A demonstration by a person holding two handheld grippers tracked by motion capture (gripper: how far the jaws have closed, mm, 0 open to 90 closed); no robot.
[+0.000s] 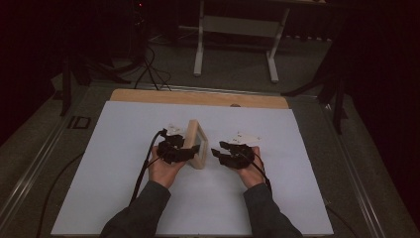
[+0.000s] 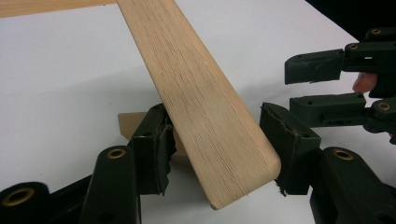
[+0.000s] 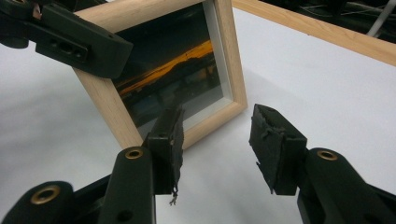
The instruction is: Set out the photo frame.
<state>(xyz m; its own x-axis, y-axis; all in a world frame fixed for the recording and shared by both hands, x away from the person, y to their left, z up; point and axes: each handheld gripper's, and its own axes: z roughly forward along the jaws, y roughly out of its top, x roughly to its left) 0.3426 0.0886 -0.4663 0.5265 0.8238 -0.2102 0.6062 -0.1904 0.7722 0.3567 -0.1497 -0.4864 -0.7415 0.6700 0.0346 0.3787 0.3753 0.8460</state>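
Note:
A light wooden picture frame [image 1: 194, 144] stands on edge in the middle of the white sheet, propped by a small back stand [image 2: 125, 125]. Its glass shows a dark landscape with an orange streak [image 3: 177, 65] and faces my right gripper. My left gripper [image 1: 190, 151] reaches in from the left over the frame's near top corner. In the left gripper view its gripper [image 2: 219, 140] has both pads against the frame's wooden edge [image 2: 205, 107]. My right gripper [image 1: 218, 151] hovers just right of the frame. Its gripper [image 3: 217, 144] is open with nothing between the pads.
The white sheet [image 1: 124, 163] covers most of the table, with a wooden strip [image 1: 198, 97] along its far edge. Beyond the table stand white furniture legs [image 1: 199, 49] and dark cables [image 1: 148, 69] on the floor. A cable [image 1: 141, 173] trails from the left gripper.

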